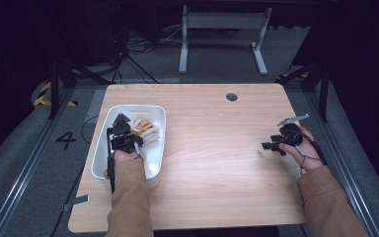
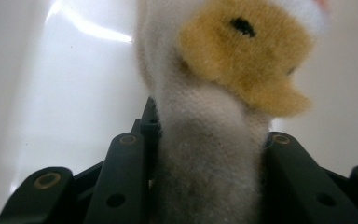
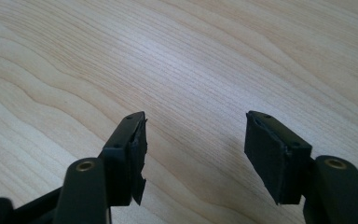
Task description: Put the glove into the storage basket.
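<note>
Inside the glossy white rounded-rectangular plastic tub (image 1: 154, 127) at the wood-grain table's (image 1: 217, 163) left side, the left gripper (image 1: 122, 129) clamps a fuzzy cream-and-mustard plush toy (image 2: 214, 140) between its jaws — while well right of the tub, the right gripper (image 3: 193, 140) hovers low, its black pads apart and empty.
</note>
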Demonstrator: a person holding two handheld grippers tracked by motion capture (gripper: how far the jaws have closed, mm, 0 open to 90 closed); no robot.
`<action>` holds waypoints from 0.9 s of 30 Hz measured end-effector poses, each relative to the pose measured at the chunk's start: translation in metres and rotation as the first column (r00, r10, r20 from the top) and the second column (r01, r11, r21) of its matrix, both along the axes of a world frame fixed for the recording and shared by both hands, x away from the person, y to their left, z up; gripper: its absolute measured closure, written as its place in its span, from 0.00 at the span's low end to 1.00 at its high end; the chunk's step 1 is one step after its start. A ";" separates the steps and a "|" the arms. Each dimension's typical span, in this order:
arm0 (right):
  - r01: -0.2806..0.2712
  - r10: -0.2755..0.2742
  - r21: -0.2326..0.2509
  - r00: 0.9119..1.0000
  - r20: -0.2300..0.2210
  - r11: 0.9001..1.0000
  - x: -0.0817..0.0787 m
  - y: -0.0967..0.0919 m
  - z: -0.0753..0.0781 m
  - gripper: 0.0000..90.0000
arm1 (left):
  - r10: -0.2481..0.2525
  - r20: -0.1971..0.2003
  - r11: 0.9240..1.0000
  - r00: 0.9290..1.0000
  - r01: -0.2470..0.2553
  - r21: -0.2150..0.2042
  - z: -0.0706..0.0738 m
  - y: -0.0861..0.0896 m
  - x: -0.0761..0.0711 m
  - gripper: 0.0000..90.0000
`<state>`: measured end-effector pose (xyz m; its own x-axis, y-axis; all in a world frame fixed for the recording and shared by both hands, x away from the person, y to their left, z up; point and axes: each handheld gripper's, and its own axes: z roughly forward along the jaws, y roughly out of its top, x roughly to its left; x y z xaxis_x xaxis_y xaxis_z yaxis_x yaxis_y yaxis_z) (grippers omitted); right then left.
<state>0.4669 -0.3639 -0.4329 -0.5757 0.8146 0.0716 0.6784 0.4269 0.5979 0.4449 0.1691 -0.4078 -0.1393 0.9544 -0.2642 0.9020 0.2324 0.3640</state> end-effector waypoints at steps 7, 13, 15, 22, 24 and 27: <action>0.002 -0.002 -0.005 1.000 -0.002 1.000 0.000 0.001 -0.001 0.45 | -0.008 -0.032 1.000 0.999 0.008 0.017 -0.005 -0.001 0.002 0.73; -0.001 0.001 -0.006 1.000 -0.010 1.000 -0.001 0.001 -0.002 0.44 | -0.008 -0.061 0.999 0.998 0.010 0.030 -0.008 -0.002 0.003 0.73; -0.002 0.002 -0.008 1.000 -0.012 1.000 -0.001 0.001 -0.002 0.44 | -0.007 -0.078 0.999 0.997 0.010 0.034 -0.009 -0.002 0.003 0.73; 0.000 0.000 -0.011 1.000 -0.015 1.000 -0.001 0.001 -0.003 0.44 | -0.004 -0.095 0.999 0.995 0.009 0.051 -0.011 0.004 0.002 0.72; -0.003 0.003 -0.012 1.000 -0.015 1.000 -0.001 0.002 -0.003 0.44 | -0.003 -0.096 0.999 0.995 0.008 0.046 -0.011 0.005 0.003 0.71; -0.003 0.003 -0.018 1.000 -0.017 1.000 -0.001 0.002 -0.003 0.44 | -0.014 -0.109 0.999 0.994 0.019 0.048 -0.011 0.005 0.003 0.71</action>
